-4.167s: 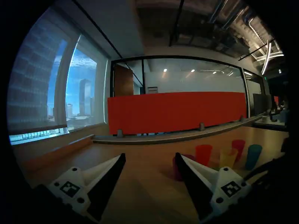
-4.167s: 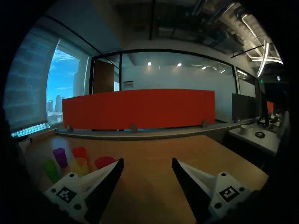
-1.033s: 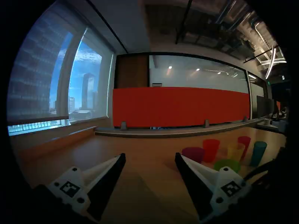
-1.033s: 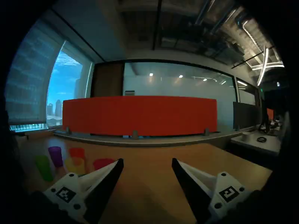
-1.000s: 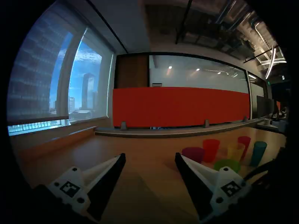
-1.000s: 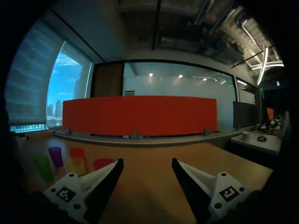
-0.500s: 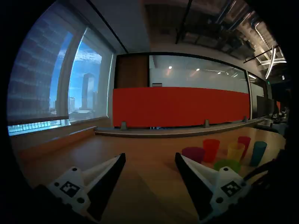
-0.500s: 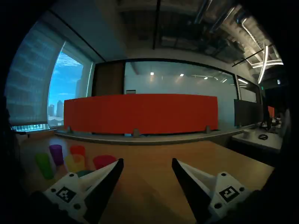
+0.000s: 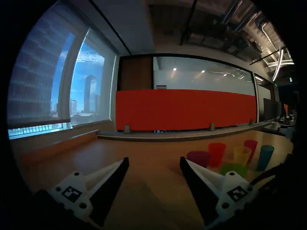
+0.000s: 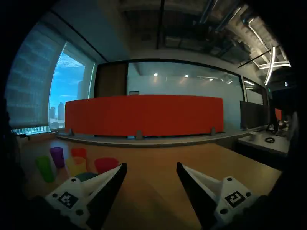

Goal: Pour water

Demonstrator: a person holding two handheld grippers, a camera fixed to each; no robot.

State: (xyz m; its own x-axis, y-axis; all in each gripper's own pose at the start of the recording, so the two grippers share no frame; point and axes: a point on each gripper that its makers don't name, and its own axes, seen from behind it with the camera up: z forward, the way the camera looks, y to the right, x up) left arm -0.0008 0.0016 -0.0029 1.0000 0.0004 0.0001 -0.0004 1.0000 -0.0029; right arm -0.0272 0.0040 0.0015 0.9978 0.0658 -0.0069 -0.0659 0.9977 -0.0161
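Observation:
Several coloured plastic cups stand in a cluster on the wooden desk. The left gripper view has them to the right: a magenta cup, an orange-red cup, a yellow cup, a teal cup and a low green cup. My left gripper is open and holds nothing, with the cups off its right finger. The right gripper view has the cluster at the left: a green cup, a purple cup and a pink cup. My right gripper is open and holds nothing.
A long red partition stands along the desk's far edge, with a glass wall behind it. Large windows run along the left side. A second desk with small items sits at the far right.
Over the last second both grippers stay open and nearly still. The right gripper view has shifted slightly, and a low teal cup now shows beside its left finger.

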